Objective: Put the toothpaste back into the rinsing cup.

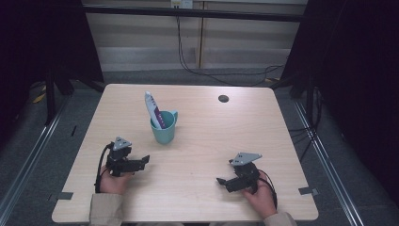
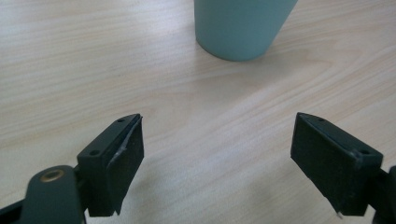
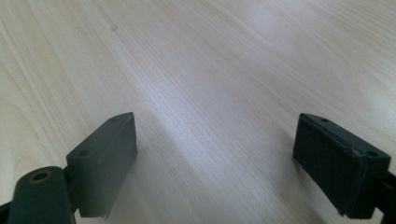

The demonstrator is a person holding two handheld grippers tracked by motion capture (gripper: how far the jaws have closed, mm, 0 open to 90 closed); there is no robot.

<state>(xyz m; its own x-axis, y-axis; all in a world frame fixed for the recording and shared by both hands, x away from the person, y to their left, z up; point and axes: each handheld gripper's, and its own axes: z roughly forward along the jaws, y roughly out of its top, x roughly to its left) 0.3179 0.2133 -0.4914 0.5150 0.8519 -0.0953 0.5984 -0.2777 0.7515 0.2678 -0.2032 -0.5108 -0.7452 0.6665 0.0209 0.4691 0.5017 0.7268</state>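
Both tools, left (image 1: pixel 141 161) and right (image 1: pixel 223 181), were held wide apart and empty, rested low on the surface (image 1: pixel 211 136), apparently in readiness; beyond them the cup (image 1: pixel 163 132) was stood, tube (image 1: pixel 153 109) leaned inside.
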